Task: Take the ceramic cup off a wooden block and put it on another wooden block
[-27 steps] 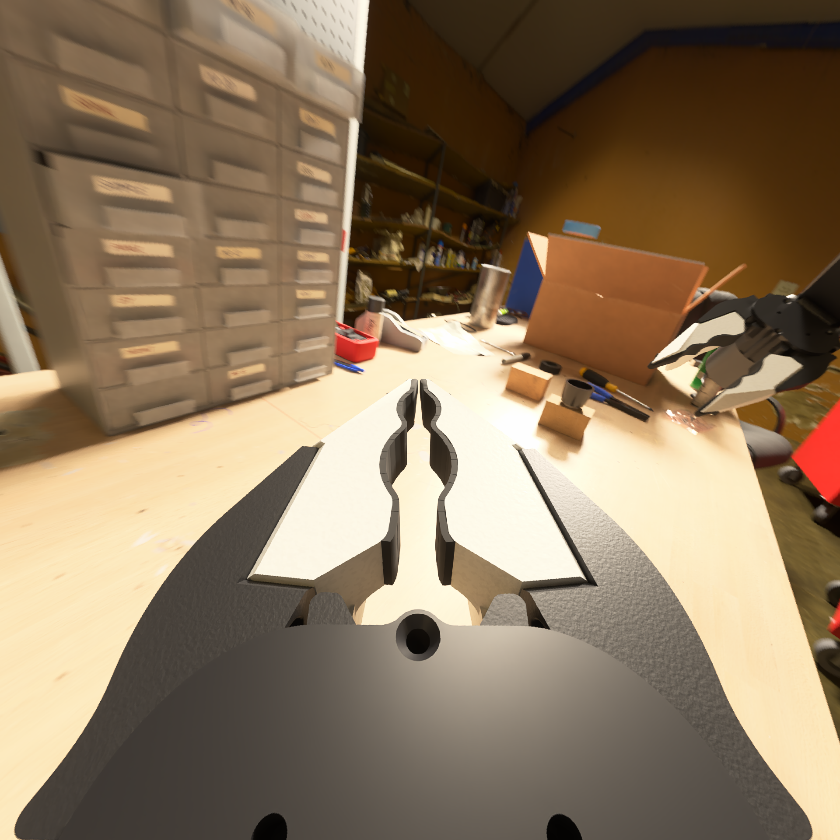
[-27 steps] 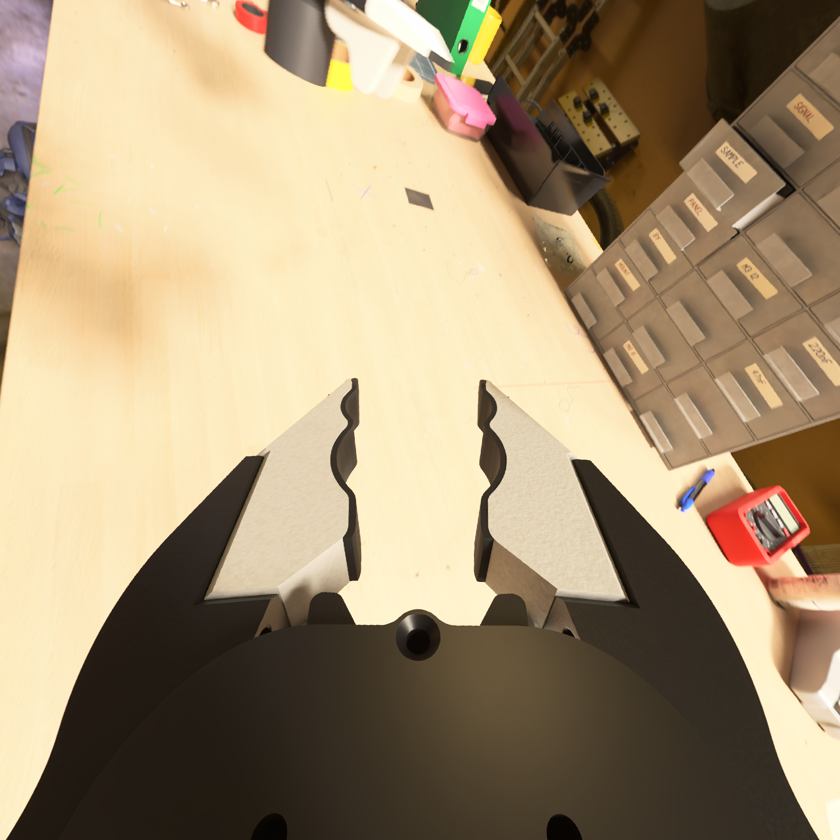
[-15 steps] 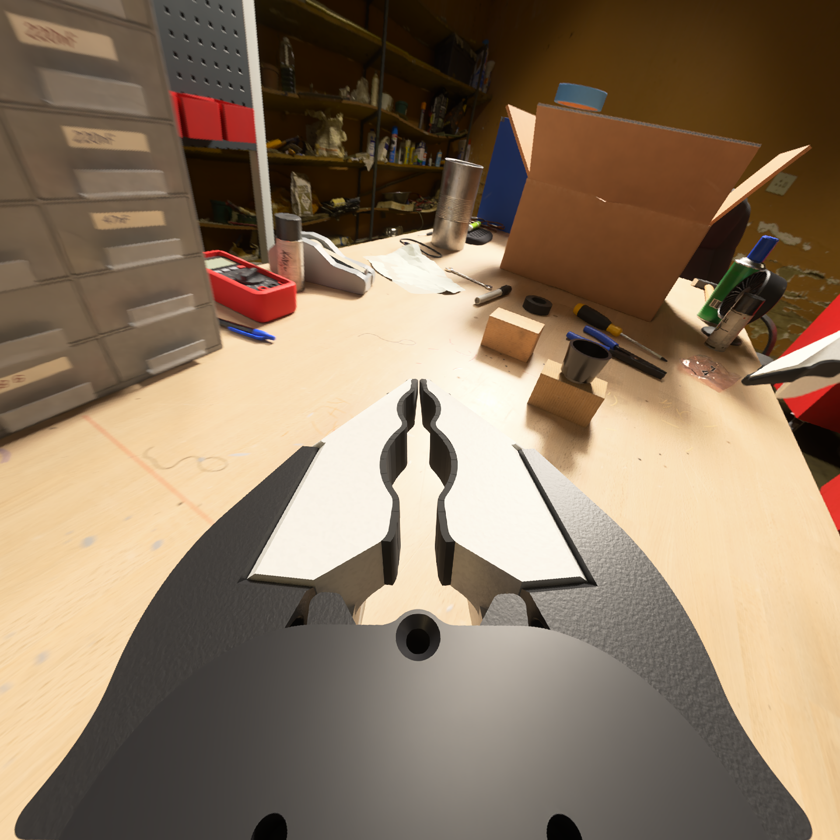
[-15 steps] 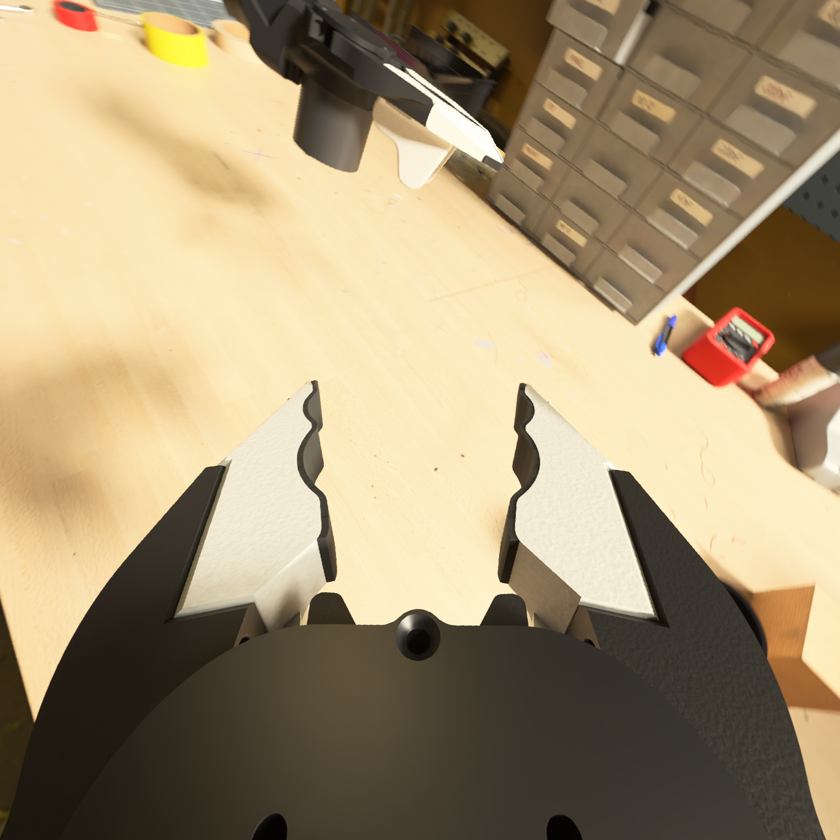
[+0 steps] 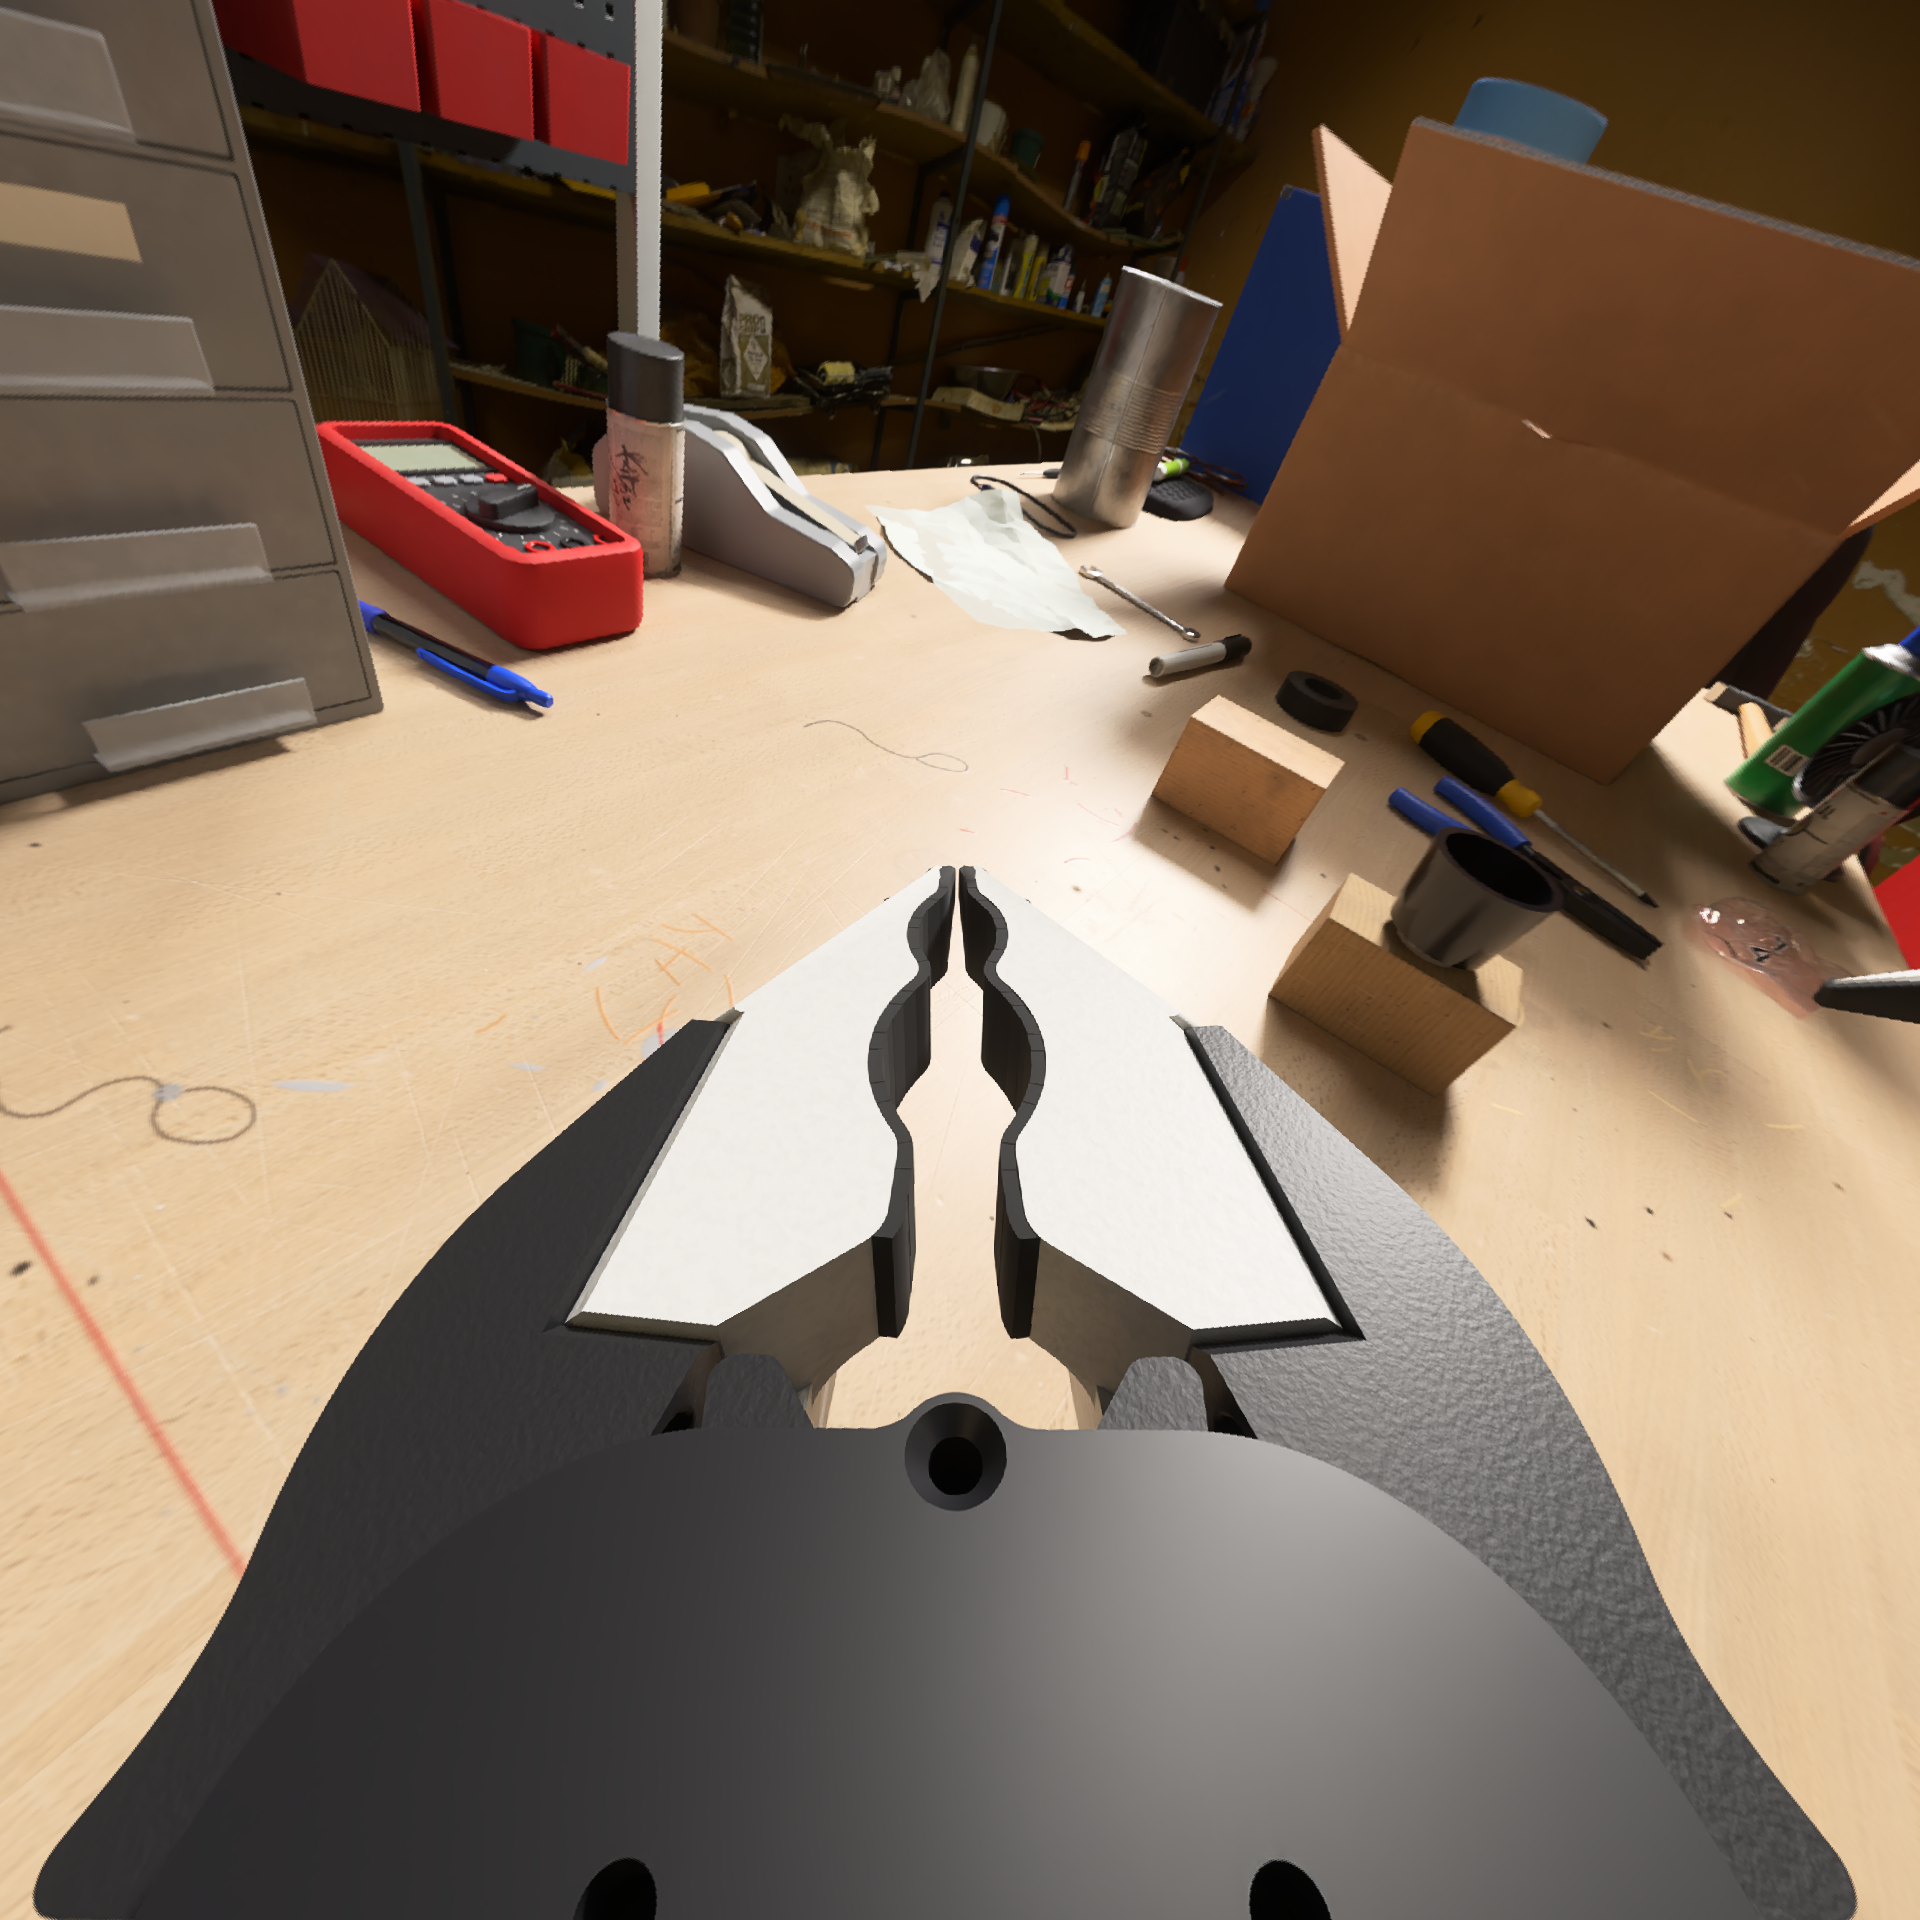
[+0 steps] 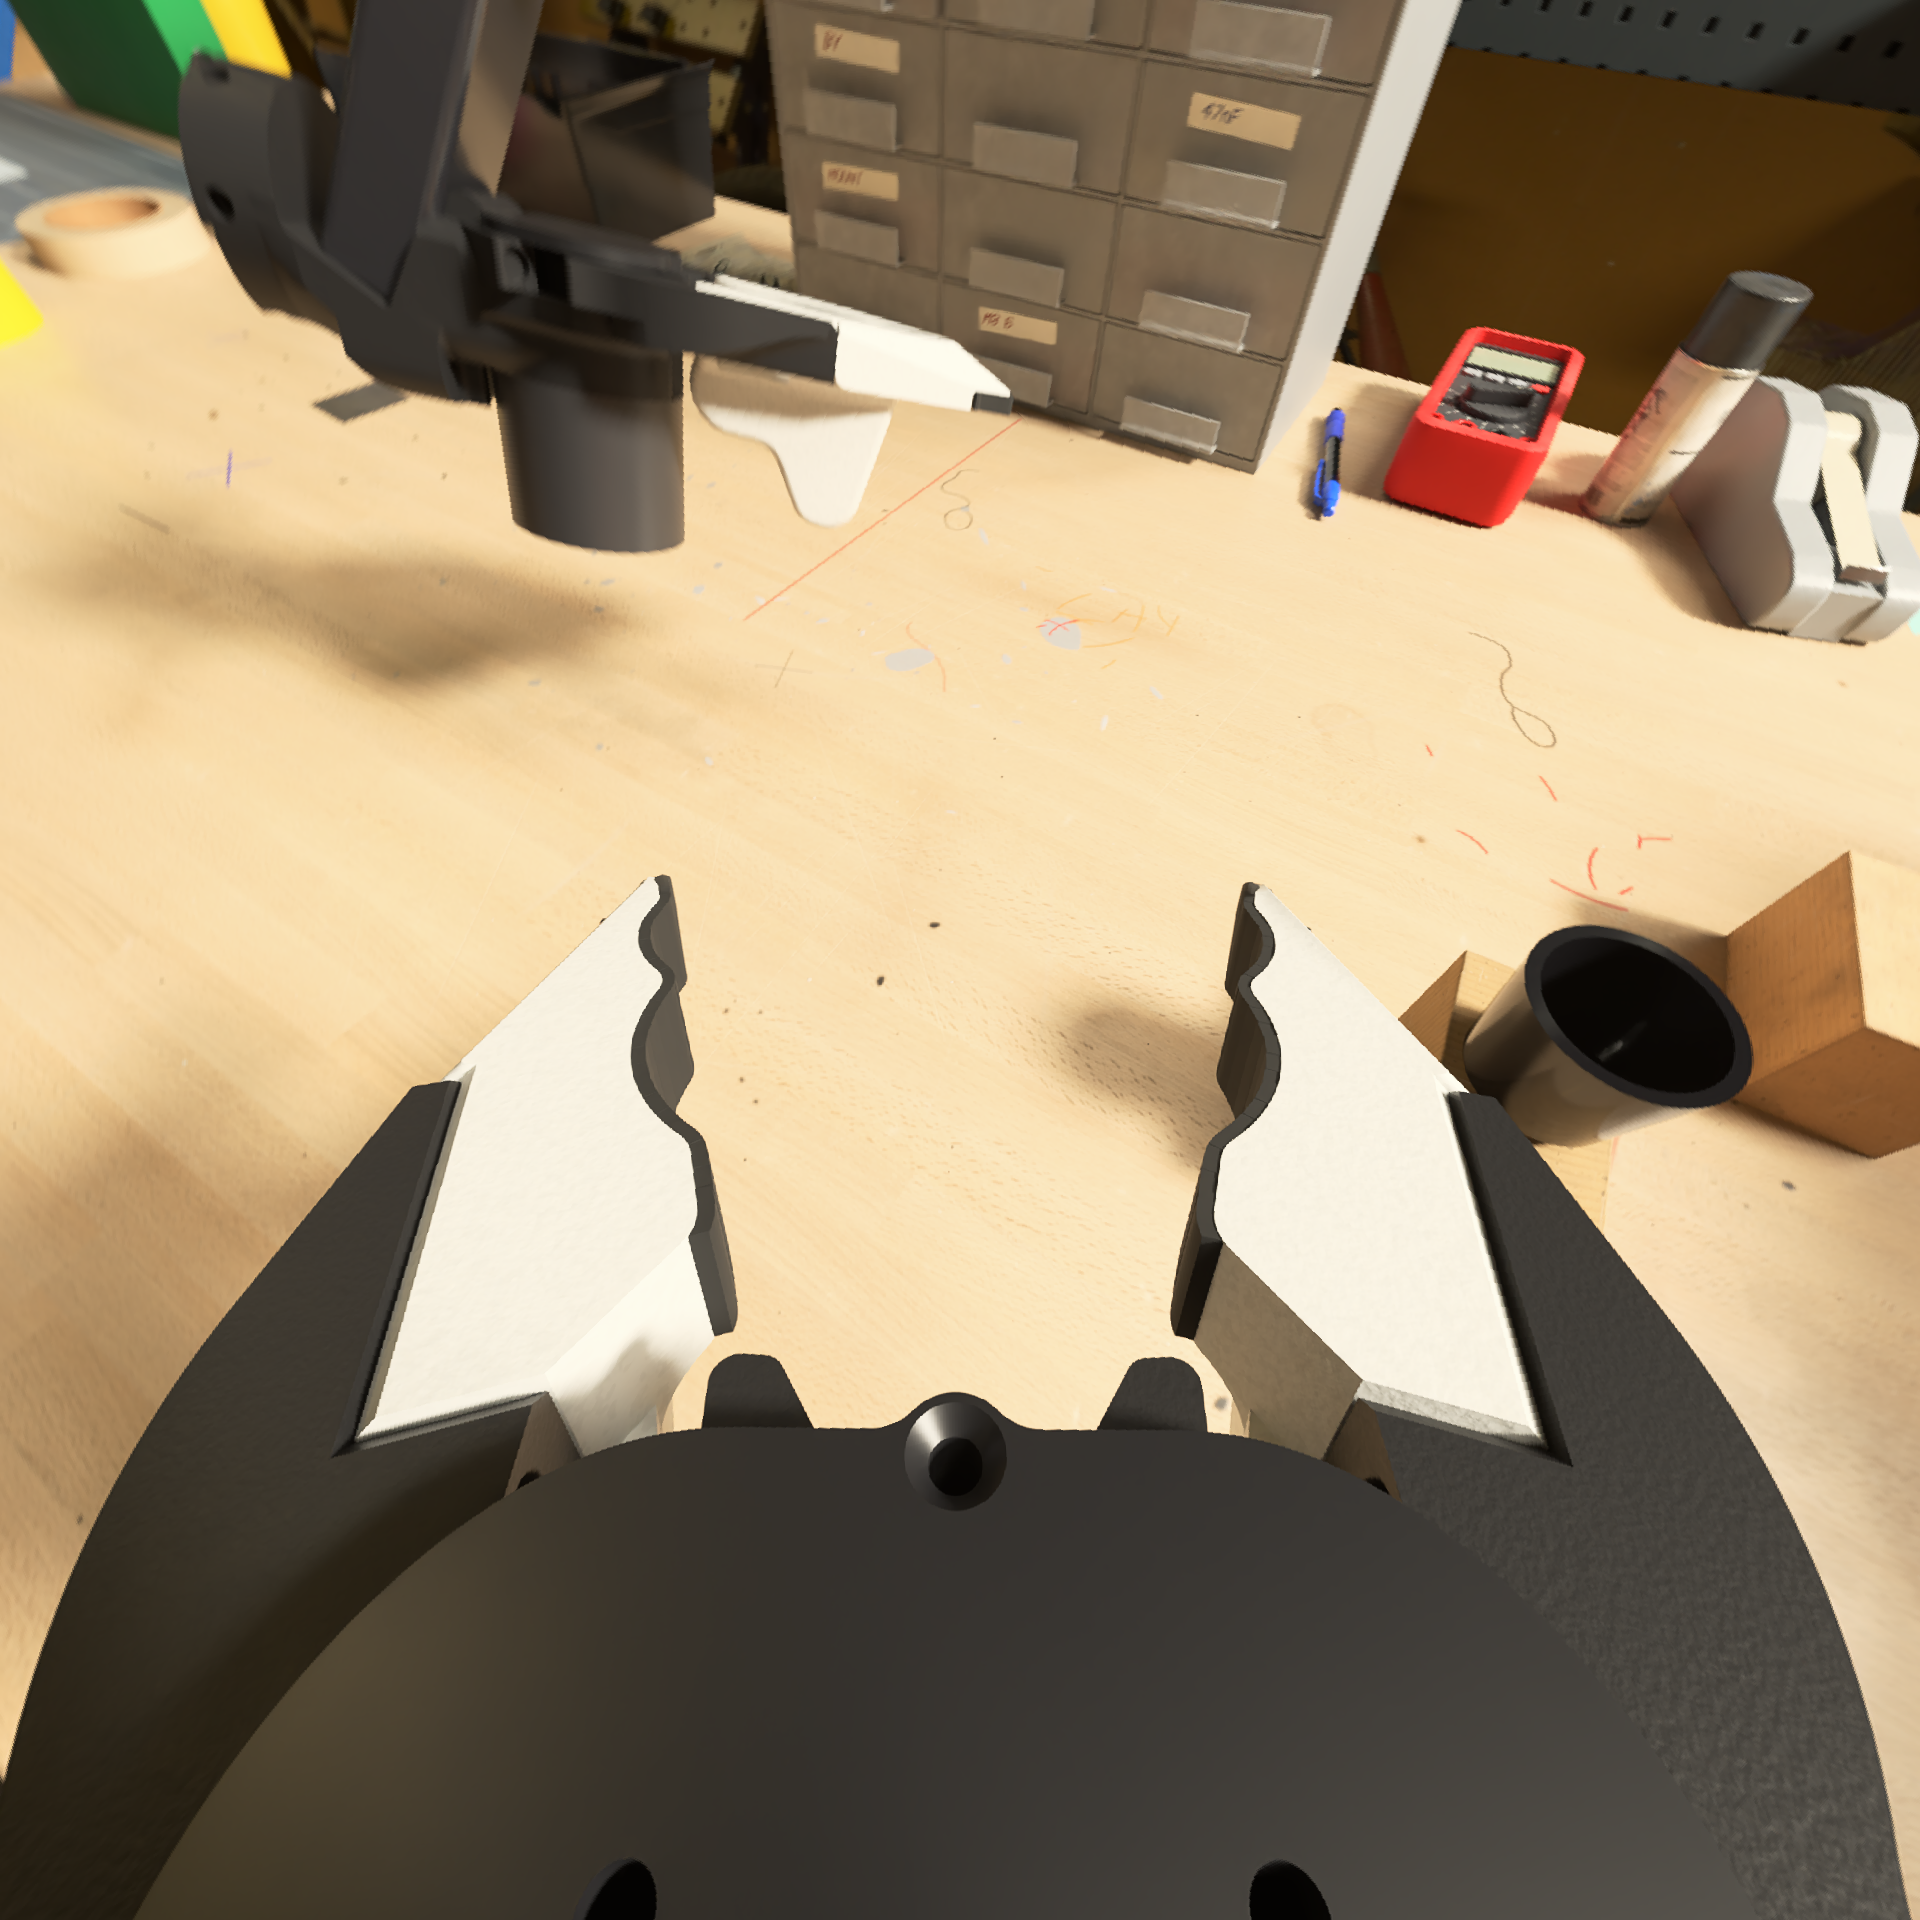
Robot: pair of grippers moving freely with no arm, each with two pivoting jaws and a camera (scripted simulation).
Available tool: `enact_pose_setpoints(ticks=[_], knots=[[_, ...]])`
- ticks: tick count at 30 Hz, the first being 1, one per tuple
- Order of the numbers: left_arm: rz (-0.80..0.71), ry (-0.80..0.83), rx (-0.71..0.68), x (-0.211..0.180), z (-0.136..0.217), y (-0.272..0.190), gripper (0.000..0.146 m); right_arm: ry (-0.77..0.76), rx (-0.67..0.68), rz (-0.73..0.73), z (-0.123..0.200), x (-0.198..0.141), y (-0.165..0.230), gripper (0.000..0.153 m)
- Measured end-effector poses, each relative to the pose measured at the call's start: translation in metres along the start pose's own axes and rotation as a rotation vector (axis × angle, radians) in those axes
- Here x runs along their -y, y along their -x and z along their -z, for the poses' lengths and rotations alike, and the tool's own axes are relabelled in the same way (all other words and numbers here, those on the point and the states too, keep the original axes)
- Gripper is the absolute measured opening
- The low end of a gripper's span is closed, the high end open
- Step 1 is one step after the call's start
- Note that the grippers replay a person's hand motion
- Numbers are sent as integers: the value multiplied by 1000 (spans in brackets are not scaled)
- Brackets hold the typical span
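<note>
Right hand-held gripper spread wider, now near ceramic cup on wooden block — grasp pending; left hand-held gripper pressed together, empty.

The left gripper fills the bottom middle, its two white fingers pressed together. The right gripper holds its fingers wide apart.

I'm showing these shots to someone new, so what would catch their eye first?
Probably the dark ceramic cup standing upright on the nearer wooden block, with a bare second block just beyond it. Next, the right tongs gaping open left of the cup, and the left tongs shut and empty. The red multimeter by the grey drawer cabinet also stands out.
</note>
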State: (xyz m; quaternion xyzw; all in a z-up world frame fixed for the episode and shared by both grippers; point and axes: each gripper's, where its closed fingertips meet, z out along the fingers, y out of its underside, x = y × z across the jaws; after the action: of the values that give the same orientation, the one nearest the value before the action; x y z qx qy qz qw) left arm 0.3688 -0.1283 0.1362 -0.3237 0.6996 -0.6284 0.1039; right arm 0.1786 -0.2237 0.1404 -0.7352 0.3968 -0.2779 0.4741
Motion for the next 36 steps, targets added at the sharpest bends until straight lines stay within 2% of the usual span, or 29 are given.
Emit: enact_pose_setpoints(ticks=[2, 11, 14, 19, 21, 23, 31, 36], knots=[[0, 12, 11, -5, -10, 0, 0, -12, -22, -38, -3, -2, -6, 104], [-67, 48, 57, -27, -44, -19, 1, 105, -262, -88, -24, -44, -47, 90], [-85, 41, 79, -30, -48, -25, 2, 143, -270, -101, -24, -56, -56, 86], [-58, 48, 44, -39, -50, -40, 15, 166, -295, -161, -25, -71, -77, 86], [-34, 52, 33, -44, -49, -44, 16, 164, -338, -193, -24, -74, -92, 73], [-21, 41, 16, -46, -47, -49, 18, 149, -360, -199, -24, -76, -106, 67], [-30, 61, 5, -51, -42, -73, 36, 183, -452, -158, -34, -74, -154, 62], [27, 72, -47, -51, -47, -83, 44, 210, -514, -109, -39, -68, -187, 50]])
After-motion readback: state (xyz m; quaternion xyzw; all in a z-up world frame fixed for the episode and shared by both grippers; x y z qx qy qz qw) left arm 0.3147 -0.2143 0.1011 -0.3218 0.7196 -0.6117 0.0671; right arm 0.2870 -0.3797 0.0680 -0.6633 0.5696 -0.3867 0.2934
